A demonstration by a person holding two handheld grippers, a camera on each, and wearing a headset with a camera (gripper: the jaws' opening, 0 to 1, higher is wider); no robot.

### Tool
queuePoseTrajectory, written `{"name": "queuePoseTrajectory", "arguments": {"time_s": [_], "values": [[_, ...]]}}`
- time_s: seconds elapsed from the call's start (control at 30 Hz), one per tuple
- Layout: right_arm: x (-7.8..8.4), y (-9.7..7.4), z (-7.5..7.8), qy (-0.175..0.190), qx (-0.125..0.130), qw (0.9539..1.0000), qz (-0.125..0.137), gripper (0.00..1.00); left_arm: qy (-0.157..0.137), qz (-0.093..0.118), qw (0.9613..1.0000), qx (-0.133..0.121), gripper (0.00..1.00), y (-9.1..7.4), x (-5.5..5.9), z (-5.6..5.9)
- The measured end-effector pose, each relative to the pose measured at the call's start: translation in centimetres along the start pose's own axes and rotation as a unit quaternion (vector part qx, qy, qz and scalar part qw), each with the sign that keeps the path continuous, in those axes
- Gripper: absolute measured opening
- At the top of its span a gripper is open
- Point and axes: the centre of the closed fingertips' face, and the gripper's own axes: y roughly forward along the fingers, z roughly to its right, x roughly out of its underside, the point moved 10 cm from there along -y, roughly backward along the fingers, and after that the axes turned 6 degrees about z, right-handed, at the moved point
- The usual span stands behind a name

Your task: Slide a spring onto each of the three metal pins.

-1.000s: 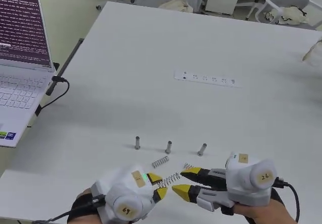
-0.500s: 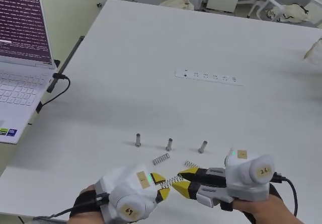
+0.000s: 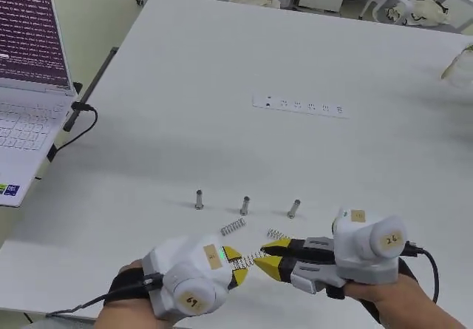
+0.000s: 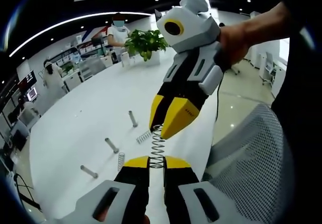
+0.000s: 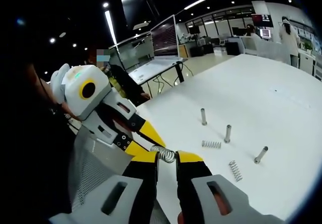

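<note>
Three short metal pins [image 3: 199,199] [image 3: 244,205] [image 3: 294,208] stand in a row on the white table [image 3: 222,85]. Two loose springs [image 3: 232,228] [image 3: 277,234] lie just in front of them. A third spring [image 3: 250,256] hangs in the air between the two grippers. My left gripper [image 3: 235,264] is shut on one end of it, and my right gripper [image 3: 267,256] is shut on the other end. In the left gripper view the spring [image 4: 157,148] rises from my own jaws into the right gripper [image 4: 166,126]. The right gripper view has the spring [image 5: 164,154] between my jaws, with the left gripper [image 5: 100,113] behind it.
A white power strip [image 3: 298,108] lies mid-table beyond the pins. An open laptop [image 3: 22,85] with a plugged-in cable [image 3: 74,126] sits at the left edge. Office chairs [image 3: 414,4] stand past the far edge.
The right gripper's jaws, open a second ago, have moved in and shut on the free end of the spring held by the left gripper. The head camera has tilted slightly.
</note>
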Motion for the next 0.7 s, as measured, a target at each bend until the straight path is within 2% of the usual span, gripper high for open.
{"name": "queuePoseTrajectory", "arguments": {"time_s": [0.33, 0.5, 0.7], "values": [[-2.0, -0.3, -0.1, -0.044, -0.021, 0.9986, -0.021, 0.13, 0.011, 0.004, 0.9999, 0.0, 0.02, 0.8, -0.6, -0.8], [-2.9, -0.3, 0.3, -0.076, -0.027, 0.9958, -0.043, 0.14, 0.009, 0.012, 0.9999, -0.002, 0.02, 1.2, -1.1, -1.3], [-4.0, -0.5, 0.4, -0.107, -0.04, 0.9918, -0.057, 0.15, -0.008, 0.038, 0.9992, 0.008, 0.02, 1.3, -1.9, -1.7]]}}
